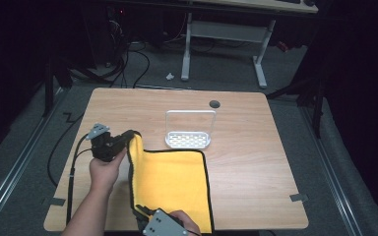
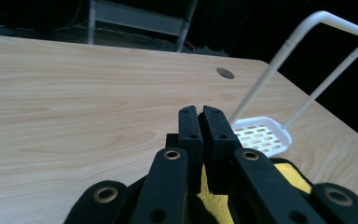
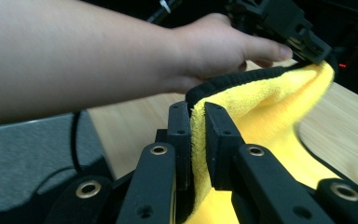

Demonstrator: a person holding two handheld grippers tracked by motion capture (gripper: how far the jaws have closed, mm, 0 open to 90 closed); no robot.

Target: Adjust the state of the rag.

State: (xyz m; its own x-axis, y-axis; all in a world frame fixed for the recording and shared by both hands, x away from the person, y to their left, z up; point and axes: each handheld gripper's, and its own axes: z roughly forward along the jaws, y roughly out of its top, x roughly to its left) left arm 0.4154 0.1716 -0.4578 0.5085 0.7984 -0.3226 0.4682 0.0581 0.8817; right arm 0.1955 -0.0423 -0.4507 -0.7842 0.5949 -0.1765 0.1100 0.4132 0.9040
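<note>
A yellow cloth (image 1: pixel 172 182) with a black border lies on the wooden table (image 1: pixel 256 162), its left edge lifted off the surface. My left gripper (image 1: pixel 129 136) is shut on the far corner of that raised edge; in the left gripper view its jaws (image 2: pixel 199 112) stand pressed together with yellow cloth (image 2: pixel 214 200) caught lower between them. My right gripper (image 1: pixel 140 212) pinches the same edge near the table's front. In the right gripper view its jaws (image 3: pixel 197 112) clamp the cloth (image 3: pixel 270 107), which runs up to the left gripper (image 3: pixel 314 49).
A white perforated tray with a tall hoop handle (image 1: pixel 189 139) stands just beyond the cloth, and it appears at the right in the left gripper view (image 2: pixel 261 135). A round cable hole (image 1: pixel 214 103) sits near the table's far edge. A person's forearm (image 3: pixel 74 56) crosses the right gripper view.
</note>
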